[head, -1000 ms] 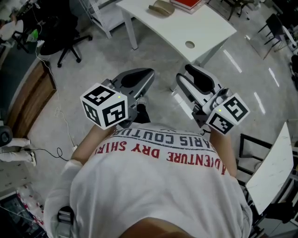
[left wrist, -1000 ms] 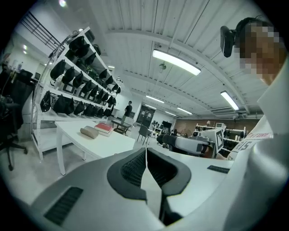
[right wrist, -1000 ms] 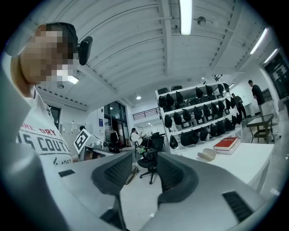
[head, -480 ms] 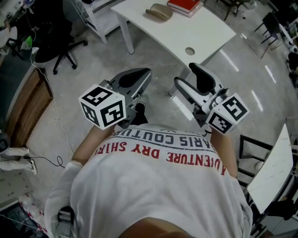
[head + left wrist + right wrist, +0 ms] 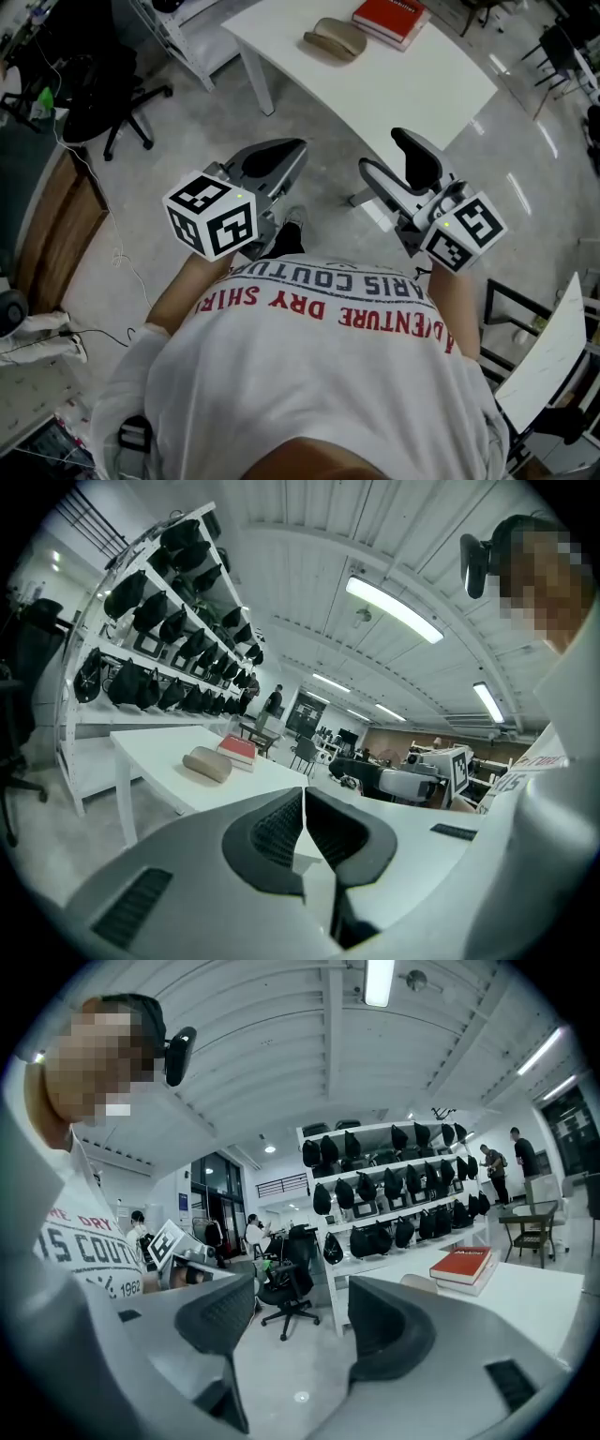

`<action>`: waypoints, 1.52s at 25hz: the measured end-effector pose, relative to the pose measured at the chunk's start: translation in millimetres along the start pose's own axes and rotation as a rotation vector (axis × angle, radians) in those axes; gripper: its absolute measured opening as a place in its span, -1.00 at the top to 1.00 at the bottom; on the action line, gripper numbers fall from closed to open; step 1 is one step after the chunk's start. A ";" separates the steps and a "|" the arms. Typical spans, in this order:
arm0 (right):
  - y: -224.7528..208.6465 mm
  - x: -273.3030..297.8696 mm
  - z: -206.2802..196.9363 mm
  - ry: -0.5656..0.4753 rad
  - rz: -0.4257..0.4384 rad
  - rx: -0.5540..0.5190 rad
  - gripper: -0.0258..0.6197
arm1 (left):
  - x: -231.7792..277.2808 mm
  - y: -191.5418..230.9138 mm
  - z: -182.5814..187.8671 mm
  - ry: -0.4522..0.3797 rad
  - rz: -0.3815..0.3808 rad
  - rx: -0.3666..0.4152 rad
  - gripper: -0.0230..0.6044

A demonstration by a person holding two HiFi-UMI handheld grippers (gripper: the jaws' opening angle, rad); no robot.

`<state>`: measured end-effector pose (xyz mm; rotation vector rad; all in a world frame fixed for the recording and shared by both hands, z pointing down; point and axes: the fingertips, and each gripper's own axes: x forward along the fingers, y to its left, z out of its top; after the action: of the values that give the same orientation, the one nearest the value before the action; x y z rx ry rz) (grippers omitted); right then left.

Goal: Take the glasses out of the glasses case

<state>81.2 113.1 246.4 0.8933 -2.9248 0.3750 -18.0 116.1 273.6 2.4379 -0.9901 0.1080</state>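
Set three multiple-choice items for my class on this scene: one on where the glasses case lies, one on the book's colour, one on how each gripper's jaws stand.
1. Where does the glasses case lie?
A. on the white table, beside the book
B. on the floor
C. on a chair

2. What colour is the book's cover?
A. blue
B. red
C. green

3. How do the jaws stand?
A. both pairs together
B. the left gripper has them together, the right gripper apart
C. left apart, right together

Answers:
1 A: the head view shows the case on the tabletop next to the book.
2 B: the cover is red in the head view and the right gripper view.
3 B: the left pads meet. The right jaws have just been opening, with nothing between them.
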 end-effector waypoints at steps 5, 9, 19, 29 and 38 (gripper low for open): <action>-41.2 50.1 7.6 0.026 -0.035 0.023 0.01 | 26.2 57.6 27.7 0.027 -0.017 -0.020 0.83; -71.2 85.4 9.9 0.048 -0.060 0.041 0.01 | 48.4 97.9 43.9 0.052 -0.039 -0.025 0.83; -125.6 141.6 12.0 0.090 -0.136 0.030 0.01 | 86.4 169.4 71.9 0.096 -0.091 0.012 0.83; -160.4 163.3 8.0 0.132 -0.149 0.014 0.01 | 119.2 187.7 74.1 0.117 -0.107 0.004 0.83; -209.4 190.0 1.4 0.183 -0.137 0.034 0.01 | 155.2 216.3 81.4 0.146 -0.086 -0.025 0.83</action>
<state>40.1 -158.4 314.1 1.0001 -2.6818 0.4720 -58.9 -152.7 333.3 2.4075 -0.8169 0.2388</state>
